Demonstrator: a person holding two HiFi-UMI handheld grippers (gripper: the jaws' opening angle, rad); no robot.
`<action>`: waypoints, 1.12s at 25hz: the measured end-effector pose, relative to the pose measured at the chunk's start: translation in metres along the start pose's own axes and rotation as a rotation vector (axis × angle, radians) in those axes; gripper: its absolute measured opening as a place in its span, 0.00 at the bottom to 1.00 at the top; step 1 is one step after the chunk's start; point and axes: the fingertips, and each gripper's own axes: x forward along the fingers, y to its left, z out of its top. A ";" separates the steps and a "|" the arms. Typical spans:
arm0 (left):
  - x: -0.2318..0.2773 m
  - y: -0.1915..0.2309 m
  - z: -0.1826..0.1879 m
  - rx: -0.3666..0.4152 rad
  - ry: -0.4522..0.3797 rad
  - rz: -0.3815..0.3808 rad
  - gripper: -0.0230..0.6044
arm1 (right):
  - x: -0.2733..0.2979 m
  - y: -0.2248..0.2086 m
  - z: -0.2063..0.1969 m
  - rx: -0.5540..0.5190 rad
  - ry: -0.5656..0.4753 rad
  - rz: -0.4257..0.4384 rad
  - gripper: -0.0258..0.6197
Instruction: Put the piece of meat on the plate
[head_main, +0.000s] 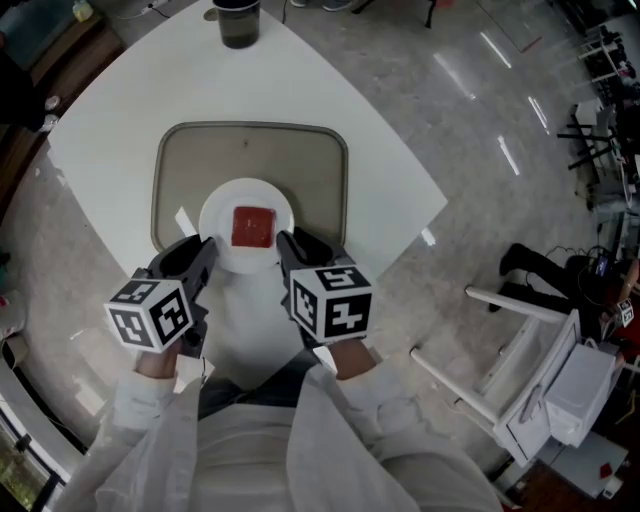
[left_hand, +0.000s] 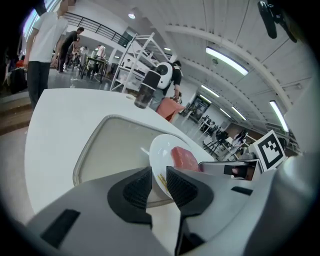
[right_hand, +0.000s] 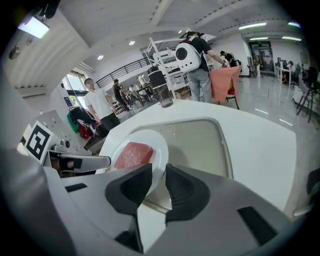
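Fingers (left_hand: 135, 187) over white table (head_main: 390, 170), glossy floor (head_main: 480, 100)

I'm working in a big open lab or workshop hall: strip lights (left_hand: 227, 60) are running along the ceiling, people (right_hand: 95, 102) are standing among white metal racks (left_hand: 131, 55), and a polished floor (head_main: 480, 120) is gleaming round my white table (head_main: 120, 110).

Bright, even overhead light; fisheye-warped edges with dark vignetting.
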 end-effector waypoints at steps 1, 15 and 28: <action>0.004 0.003 0.005 -0.003 -0.001 0.007 0.19 | 0.005 -0.002 0.006 -0.004 0.004 0.004 0.17; 0.048 0.026 0.037 -0.002 0.030 0.054 0.19 | 0.051 -0.024 0.031 0.016 0.107 0.025 0.17; 0.061 0.042 0.029 0.012 0.085 0.097 0.19 | 0.065 -0.025 0.029 -0.012 0.138 -0.007 0.17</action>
